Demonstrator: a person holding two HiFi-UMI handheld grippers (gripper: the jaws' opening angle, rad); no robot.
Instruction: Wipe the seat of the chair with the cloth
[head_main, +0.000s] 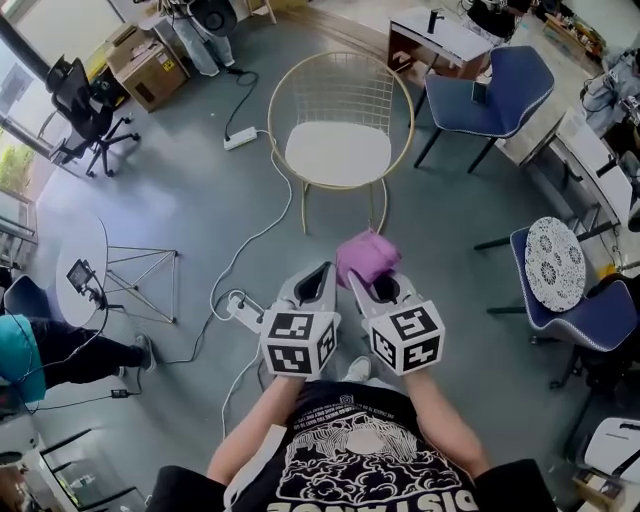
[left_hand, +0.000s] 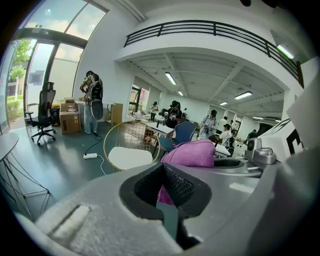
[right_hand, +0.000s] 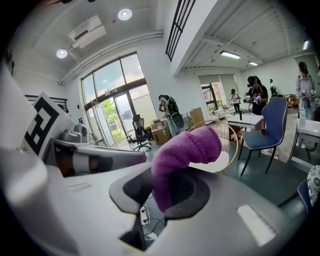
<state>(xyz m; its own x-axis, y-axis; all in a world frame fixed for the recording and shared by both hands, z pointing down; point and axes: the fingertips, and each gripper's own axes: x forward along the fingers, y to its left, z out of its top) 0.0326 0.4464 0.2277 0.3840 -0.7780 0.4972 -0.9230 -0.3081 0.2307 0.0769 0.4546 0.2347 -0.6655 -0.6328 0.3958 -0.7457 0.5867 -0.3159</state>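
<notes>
A gold wire chair with a round white seat (head_main: 337, 152) stands on the grey floor straight ahead; its seat (left_hand: 129, 157) also shows in the left gripper view and, partly hidden, its seat (right_hand: 221, 161) in the right gripper view. My right gripper (head_main: 366, 279) is shut on a purple cloth (head_main: 366, 257), which bulges up out of the jaws. The cloth (right_hand: 182, 150) fills the middle of the right gripper (right_hand: 165, 192) view. My left gripper (head_main: 322, 272) is beside it, shut on nothing. In the left gripper (left_hand: 167, 187) view the cloth (left_hand: 192, 153) lies just beyond. Both grippers hang short of the chair.
A power strip (head_main: 240, 138) with a white cable lies left of the chair, another strip (head_main: 238, 308) by my left gripper. Blue chairs (head_main: 495, 90) stand at the right, one with a patterned cushion (head_main: 555, 265). A round white table (head_main: 80, 265) and a seated person's legs (head_main: 60, 345) are left.
</notes>
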